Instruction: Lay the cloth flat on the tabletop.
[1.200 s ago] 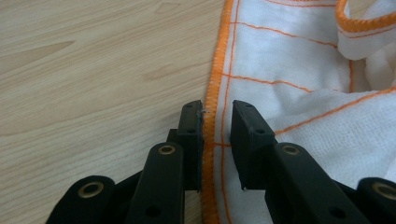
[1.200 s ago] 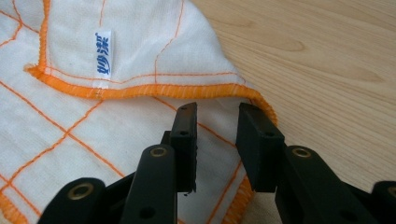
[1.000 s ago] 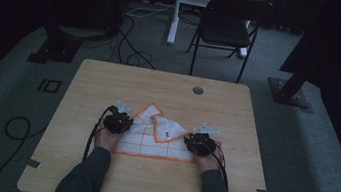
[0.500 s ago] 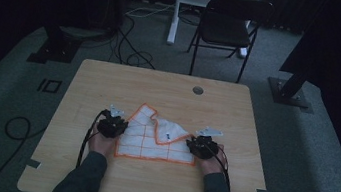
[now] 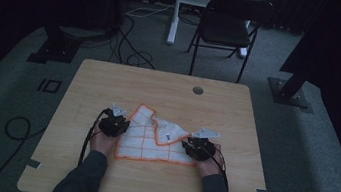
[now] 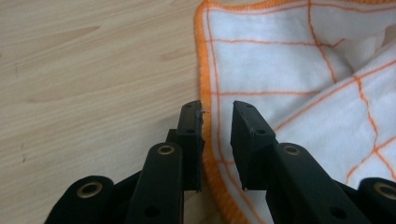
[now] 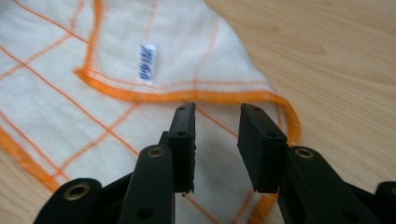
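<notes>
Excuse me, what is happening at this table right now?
A person is folding a white cloth with orange grid lines on a wooden table, using tongs in each hand. The left tongs straddle the cloth's orange hem, and the right tongs sit over its opposite side. Both have just been opening, with visible gaps and no grip. One corner lies folded over, showing a small label.

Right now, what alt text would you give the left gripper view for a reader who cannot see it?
The left tool, its two black jaws slightly apart, straddles the orange-stitched edge of a white cloth with orange grid lines. The cloth lies partly folded on a light wooden table, which shows bare to the left.
</notes>
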{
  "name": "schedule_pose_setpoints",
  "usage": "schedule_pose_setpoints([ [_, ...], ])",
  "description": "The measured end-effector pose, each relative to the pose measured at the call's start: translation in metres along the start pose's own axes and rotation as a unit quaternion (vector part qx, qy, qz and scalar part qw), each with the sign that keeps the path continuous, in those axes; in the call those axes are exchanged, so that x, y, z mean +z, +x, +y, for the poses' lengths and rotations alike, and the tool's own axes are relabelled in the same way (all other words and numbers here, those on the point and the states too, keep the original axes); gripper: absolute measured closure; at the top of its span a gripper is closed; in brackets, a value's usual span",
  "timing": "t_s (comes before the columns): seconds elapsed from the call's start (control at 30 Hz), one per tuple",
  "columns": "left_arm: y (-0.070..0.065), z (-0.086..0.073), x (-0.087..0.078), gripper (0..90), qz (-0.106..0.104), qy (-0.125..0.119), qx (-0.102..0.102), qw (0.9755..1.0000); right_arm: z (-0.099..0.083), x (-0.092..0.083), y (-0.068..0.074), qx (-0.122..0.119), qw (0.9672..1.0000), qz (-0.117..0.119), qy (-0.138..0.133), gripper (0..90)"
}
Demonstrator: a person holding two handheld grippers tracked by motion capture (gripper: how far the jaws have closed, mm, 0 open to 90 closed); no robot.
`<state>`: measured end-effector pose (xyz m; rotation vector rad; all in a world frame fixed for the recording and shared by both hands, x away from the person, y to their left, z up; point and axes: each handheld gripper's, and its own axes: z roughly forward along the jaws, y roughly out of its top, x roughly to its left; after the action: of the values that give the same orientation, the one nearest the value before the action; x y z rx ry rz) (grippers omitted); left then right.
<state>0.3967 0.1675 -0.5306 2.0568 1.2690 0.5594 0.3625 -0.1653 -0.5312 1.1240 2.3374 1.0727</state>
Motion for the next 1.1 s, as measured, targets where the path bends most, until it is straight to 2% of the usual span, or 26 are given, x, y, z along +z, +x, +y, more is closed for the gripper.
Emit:
schedule_pose_setpoints([
  [0.27,-0.008,0.007,0.013,75.3,-0.003,0.007,0.008,0.9999,0.016,0.003,0.01,-0.019,0.9995,0.014,-0.023,62.5],
  [0.73,-0.003,0.004,0.012,76.4,0.005,0.005,-0.004,1.0,0.032,0.025,0.027,-0.043,0.9984,0.033,-0.013,62.6],
  [0.83,-0.002,0.003,0.012,76.4,0.005,0.005,-0.006,1.0,0.029,0.027,0.032,-0.065,0.9972,0.037,-0.001,59.8],
  [0.93,-0.002,0.003,0.012,76.4,0.008,0.006,-0.007,0.9999,0.027,0.027,0.035,-0.067,0.9969,0.041,0.0,59.7],
  [1.0,-0.002,0.003,0.012,76.4,0.008,0.006,-0.007,0.9999,0.026,0.028,0.041,-0.073,0.9961,0.049,-0.003,59.8],
  [1.1,-0.002,0.003,0.012,76.5,0.008,0.006,-0.009,0.9999,0.028,0.029,0.052,-0.096,0.9935,0.062,-0.008,62.6],
])
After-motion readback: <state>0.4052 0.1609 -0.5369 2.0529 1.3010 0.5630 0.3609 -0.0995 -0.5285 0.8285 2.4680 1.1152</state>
